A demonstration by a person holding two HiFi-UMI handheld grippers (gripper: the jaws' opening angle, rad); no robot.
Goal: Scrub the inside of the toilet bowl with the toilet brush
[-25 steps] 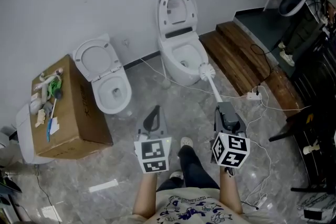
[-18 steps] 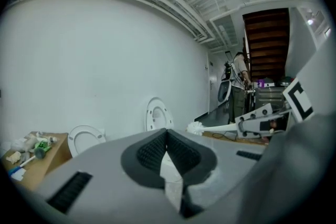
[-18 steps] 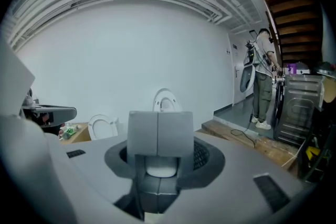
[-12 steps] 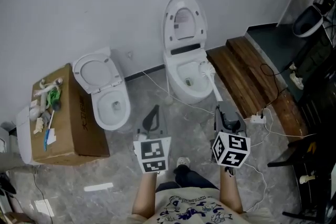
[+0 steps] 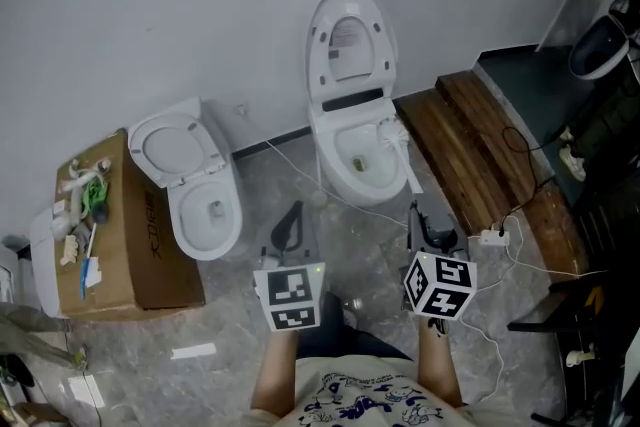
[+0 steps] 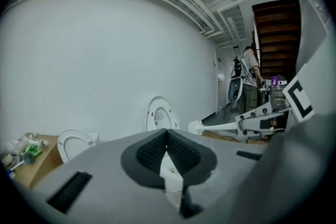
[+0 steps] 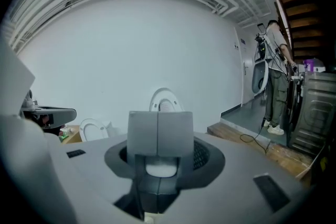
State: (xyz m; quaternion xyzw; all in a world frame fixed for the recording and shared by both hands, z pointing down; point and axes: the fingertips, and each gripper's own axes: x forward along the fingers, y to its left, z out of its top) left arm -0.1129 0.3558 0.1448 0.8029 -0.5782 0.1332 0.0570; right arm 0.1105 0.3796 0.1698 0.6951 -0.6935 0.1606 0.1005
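Note:
A tall white toilet stands against the wall with its lid raised. My right gripper is shut on the white handle of the toilet brush. The bristle head is over the bowl's right rim. In the right gripper view the jaws close on the handle, with the lid behind them. My left gripper is shut and holds nothing, low in front of the toilet. The left gripper view shows its closed jaws and the brush head to the right.
A smaller open toilet stands to the left beside a cardboard box with clutter on top. Wooden steps lie right of the toilet, and a power strip with cables is on the floor. A person stands far off.
The view has closed in on the tall toilet. The brush head has gone from beside the bowl's front right to over its right rim. Both grippers stay shut.

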